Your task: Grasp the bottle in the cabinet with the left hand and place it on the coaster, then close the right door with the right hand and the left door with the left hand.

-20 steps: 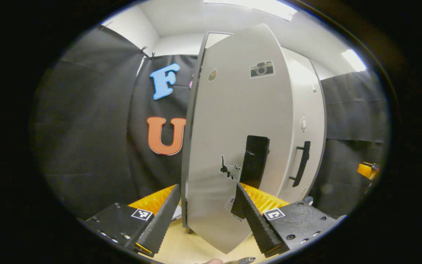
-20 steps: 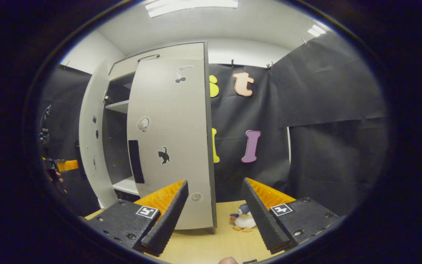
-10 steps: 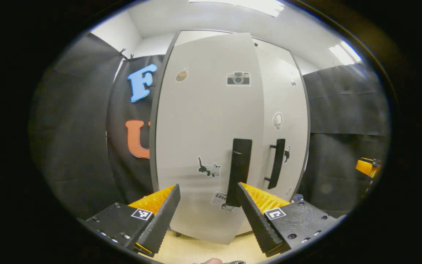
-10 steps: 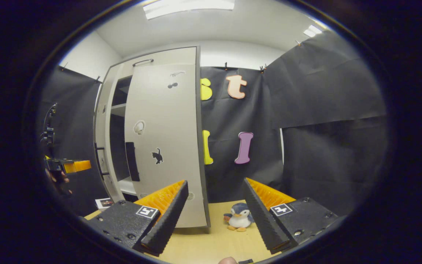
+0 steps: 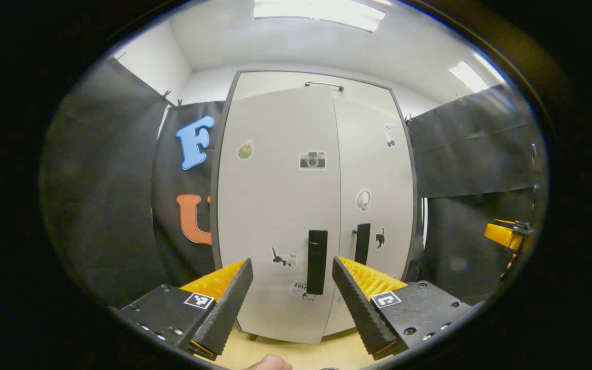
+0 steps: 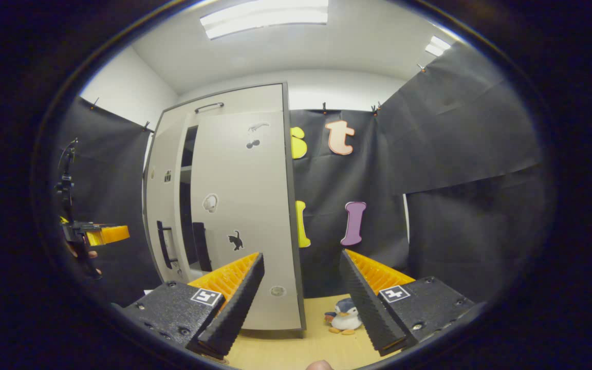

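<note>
In the left gripper view the pale grey cabinet (image 5: 285,87) faces me. Its left door (image 5: 275,205) and right door (image 5: 383,195) lie almost flush, with black handles (image 5: 317,262) side by side. My left gripper (image 5: 291,300) is open, empty, and a short way in front of the left door. From the right gripper view, the right door (image 6: 247,216) stands slightly ajar, and a dark gap (image 6: 189,190) with a shelf shows between the doors. Near that door's outer edge my right gripper (image 6: 301,303) is open and holds nothing.
A small penguin toy (image 6: 345,318) sits on the wooden table (image 6: 285,349) right of the cabinet. The left gripper (image 6: 102,235) and the hand holding it show far left in the right gripper view. The right gripper (image 5: 506,235) shows at the far right of the left gripper view.
The left door has swung from wide open to nearly shut. Both grippers have drawn back from the cabinet, and the gap between the doors has narrowed.
</note>
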A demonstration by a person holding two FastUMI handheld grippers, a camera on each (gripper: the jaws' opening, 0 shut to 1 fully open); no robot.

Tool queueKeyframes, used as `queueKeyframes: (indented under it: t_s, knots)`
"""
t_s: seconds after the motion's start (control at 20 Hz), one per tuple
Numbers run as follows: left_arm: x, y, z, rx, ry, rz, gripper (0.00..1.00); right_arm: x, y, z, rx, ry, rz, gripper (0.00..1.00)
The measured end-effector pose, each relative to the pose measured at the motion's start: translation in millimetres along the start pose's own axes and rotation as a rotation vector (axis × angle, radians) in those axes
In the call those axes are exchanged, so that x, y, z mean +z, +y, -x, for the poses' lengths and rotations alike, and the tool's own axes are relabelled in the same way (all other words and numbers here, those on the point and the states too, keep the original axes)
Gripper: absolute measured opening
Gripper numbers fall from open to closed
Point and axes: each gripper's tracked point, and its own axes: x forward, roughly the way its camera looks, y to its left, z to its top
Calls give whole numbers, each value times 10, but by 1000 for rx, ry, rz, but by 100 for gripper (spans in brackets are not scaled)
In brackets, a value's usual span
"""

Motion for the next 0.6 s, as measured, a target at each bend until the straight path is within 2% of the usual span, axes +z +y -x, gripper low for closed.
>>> queueKeyframes:
  t_s: [0.1,0.15,0.2,0.3,0.4,0.45,0.5,0.6]
  knots:
    - [120,40,92,24,-26,-5,100,80,57,-14,17,-13,3,96]
    - [191,44,142,38,-40,-8,100,145,106,-16,31,-28,0,92]
    - [248,54,186,49,-50,-12,100,196,150,-13,44,-45,-1,96]
    - [363,69,283,68,-77,-27,100,306,214,-9,57,-74,7,97]
    - [474,87,376,91,-112,-52,95,398,269,-9,63,-97,18,96]
    - [530,131,415,115,-134,-64,100,442,320,-15,75,-110,21,97]
    - [601,204,465,148,-164,-70,93,489,366,-12,89,-125,21,97]
    - [725,302,576,176,-207,-53,100,541,457,-9,114,-145,19,97]
